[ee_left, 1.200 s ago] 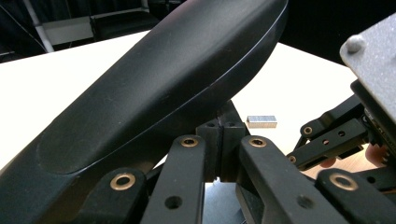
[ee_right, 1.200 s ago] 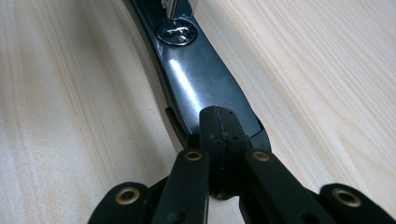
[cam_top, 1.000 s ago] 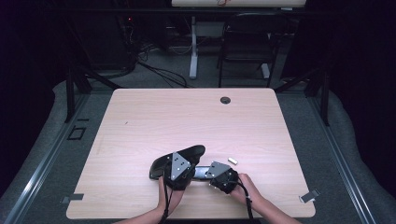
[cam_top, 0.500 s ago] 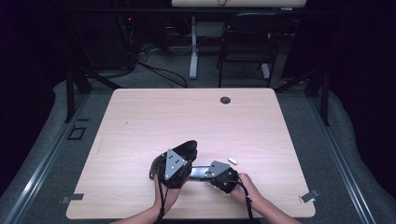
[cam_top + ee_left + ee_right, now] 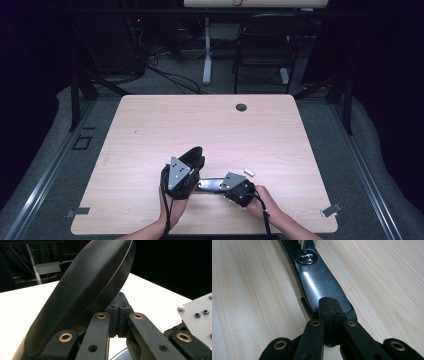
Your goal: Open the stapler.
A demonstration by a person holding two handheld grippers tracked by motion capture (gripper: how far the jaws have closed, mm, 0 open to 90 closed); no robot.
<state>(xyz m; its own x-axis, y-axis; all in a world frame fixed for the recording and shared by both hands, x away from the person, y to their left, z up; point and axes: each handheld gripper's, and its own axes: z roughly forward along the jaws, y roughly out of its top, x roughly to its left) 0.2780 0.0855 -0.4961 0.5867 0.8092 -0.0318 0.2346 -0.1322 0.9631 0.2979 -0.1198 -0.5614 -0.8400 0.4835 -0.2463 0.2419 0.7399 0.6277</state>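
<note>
Black pads of the left tongs [image 5: 117, 312] are clenched on the rear edge of the stapler's top arm [image 5: 87, 290], apparently to swing it up. The right tongs [image 5: 329, 312] are clenched on the tail of the base [image 5: 319, 282], most likely to pin it to the desk [image 5: 200, 125] while it opens. The stapler sits at the desk's 6 o'clock edge in the high view, its base lying flat from 3 to 9 o'clock, its raised arm tilting towards 1 o'clock, and a small white strip [image 5: 249, 172] lying just beyond.
</note>
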